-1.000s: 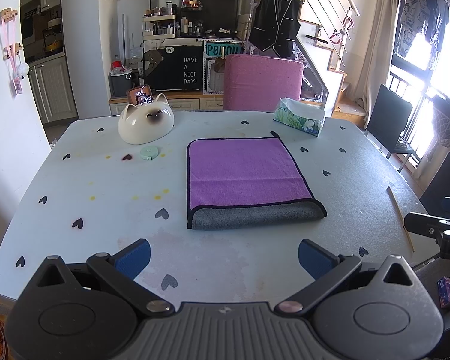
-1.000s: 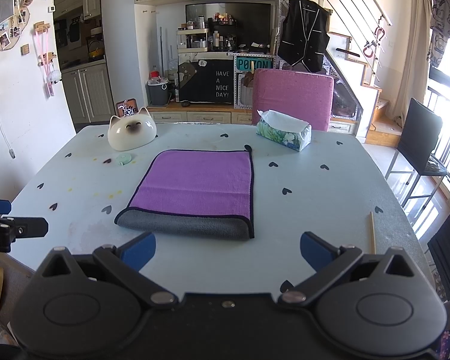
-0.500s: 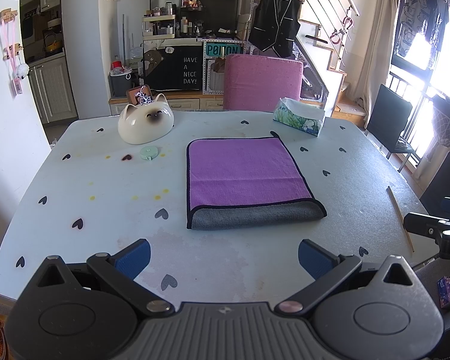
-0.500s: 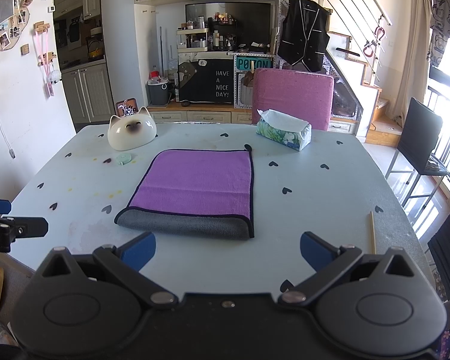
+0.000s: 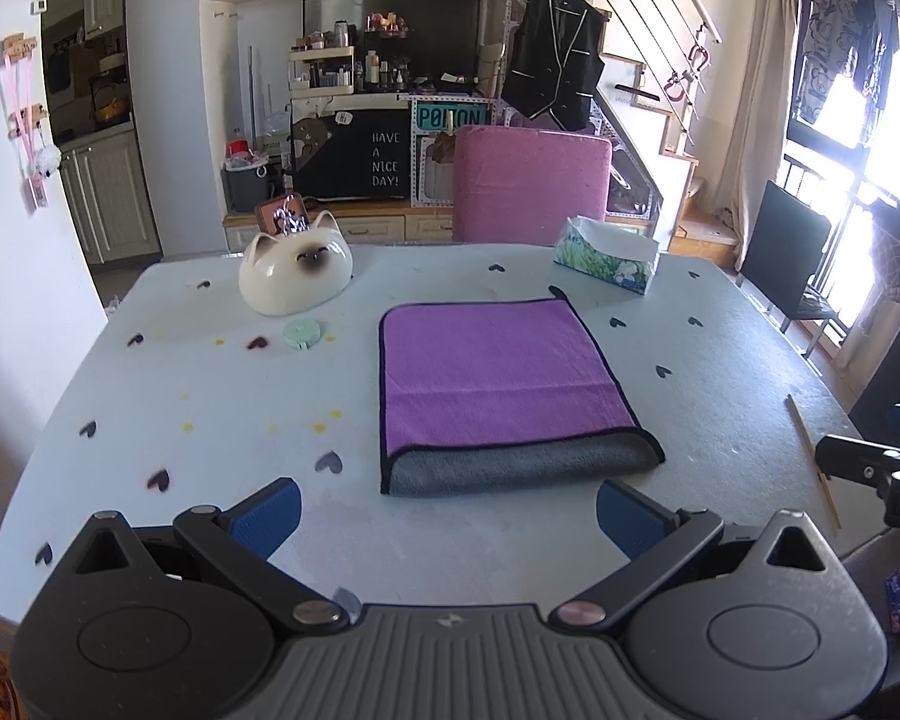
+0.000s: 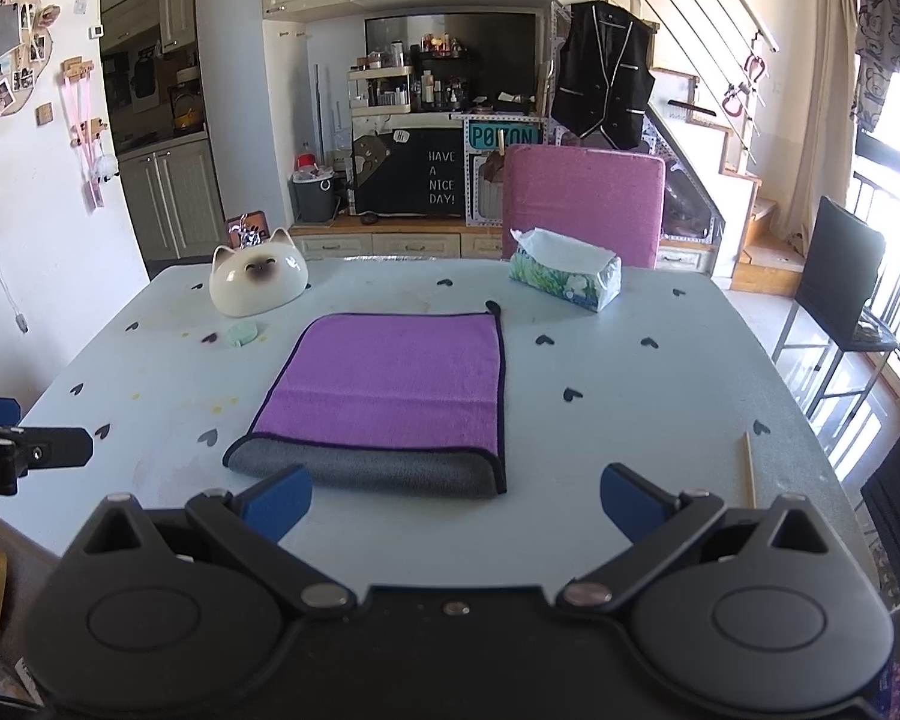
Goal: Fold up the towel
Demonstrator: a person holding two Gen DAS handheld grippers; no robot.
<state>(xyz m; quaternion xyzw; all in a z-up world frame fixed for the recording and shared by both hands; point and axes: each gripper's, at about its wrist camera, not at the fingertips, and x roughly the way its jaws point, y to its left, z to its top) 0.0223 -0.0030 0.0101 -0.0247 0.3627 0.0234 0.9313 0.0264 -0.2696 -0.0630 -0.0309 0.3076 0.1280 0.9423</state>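
The towel (image 5: 498, 372) lies folded on the pale blue table (image 5: 210, 432), purple side up with a black hem and a grey fold along its near edge. It also shows in the right wrist view (image 6: 390, 384). My left gripper (image 5: 450, 516) is open and empty, above the near table edge just short of the towel. My right gripper (image 6: 456, 501) is open and empty, also just short of the towel's near edge. Each gripper shows at the edge of the other's view.
A white cat-shaped bowl (image 5: 295, 279) and a small green disc (image 5: 302, 333) sit at the back left. A tissue box (image 5: 609, 261) stands at the back right. A wooden stick (image 5: 810, 456) lies near the right edge. A pink chair (image 5: 531, 180) stands behind the table.
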